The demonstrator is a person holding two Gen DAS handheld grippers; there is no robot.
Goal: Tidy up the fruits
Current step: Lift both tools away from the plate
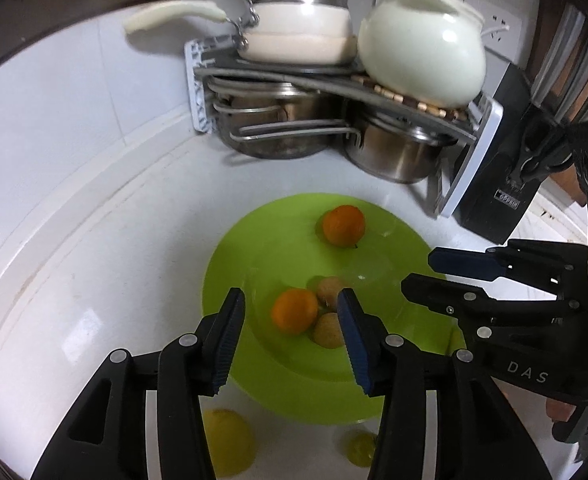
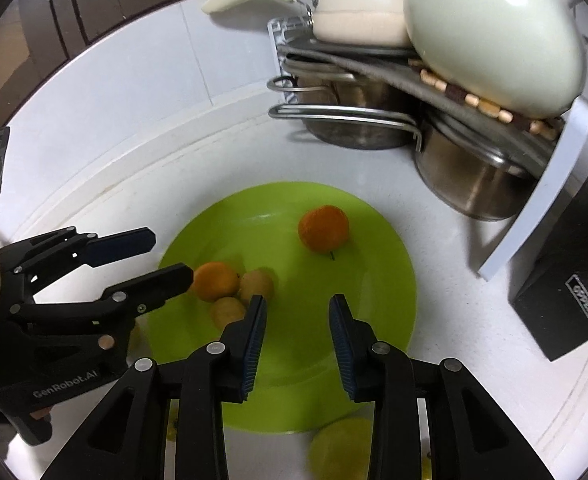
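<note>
We hold left tool (image 1: pixel 289 344) apart, empty | right tool (image 2: pixel 298 344) apart, empty | both over plate (image 1: pixel 394 280) | two oranges (image 1: pixel 294 311) there

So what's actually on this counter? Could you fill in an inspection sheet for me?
Surface: white counter, no spills seen.
Job's things: green plate holds two oranges, one at the far side and one nearer, plus two small brown fruits beside the nearer one. Two yellow fruits lie off the plate.
Clutter: pan rack with steel pots, white pans and a white ceramic pot; black box.
Grippers: left hand-held gripper and right hand-held gripper open and empty over the plate.
Cables: nothing seen.
Surroundings: white tiled wall, wall socket.
</note>
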